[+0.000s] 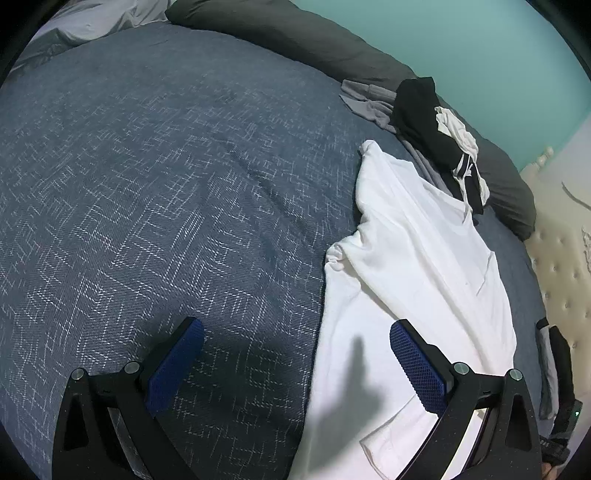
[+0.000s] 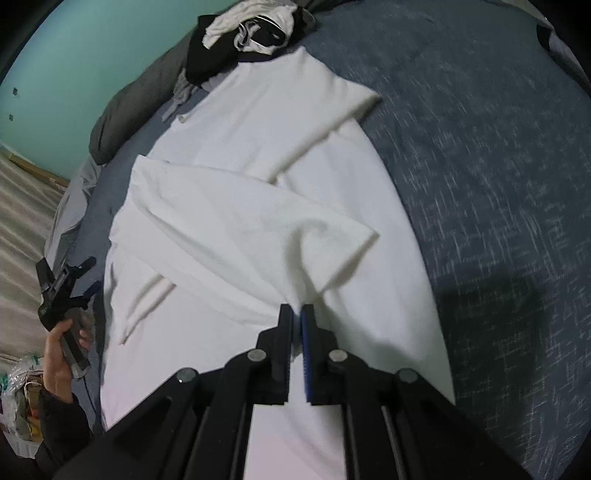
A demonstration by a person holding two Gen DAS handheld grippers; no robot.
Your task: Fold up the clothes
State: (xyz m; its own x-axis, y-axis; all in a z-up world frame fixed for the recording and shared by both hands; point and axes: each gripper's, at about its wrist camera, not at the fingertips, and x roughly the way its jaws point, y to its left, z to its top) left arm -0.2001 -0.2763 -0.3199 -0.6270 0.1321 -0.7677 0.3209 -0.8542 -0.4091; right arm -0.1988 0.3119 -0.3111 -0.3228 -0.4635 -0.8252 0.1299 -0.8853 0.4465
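A white T-shirt point(image 2: 240, 184) lies flat on the blue bedspread point(image 2: 498, 147), with one sleeve and a side folded over its middle. My right gripper point(image 2: 297, 314) is shut on a puckered fold of the shirt's fabric, just below the folded flap. In the left wrist view the shirt point(image 1: 417, 258) runs down the right side. My left gripper point(image 1: 297, 332) hangs open above the bed, its right finger point(image 1: 417, 369) over the shirt's lower edge and its left finger point(image 1: 177, 358) over bare bedspread. The right wrist view shows the left gripper point(image 2: 92, 275) held in a hand at the shirt's left side.
A pile of black, white and grey clothes point(image 1: 436, 125) lies at the shirt's far end, also seen as a pile point(image 2: 251, 33). A dark grey bolster point(image 1: 295, 37) lines the teal wall. A tufted cream headboard point(image 1: 561, 258) borders the bed. Bags point(image 2: 18, 398) sit beside the bed.
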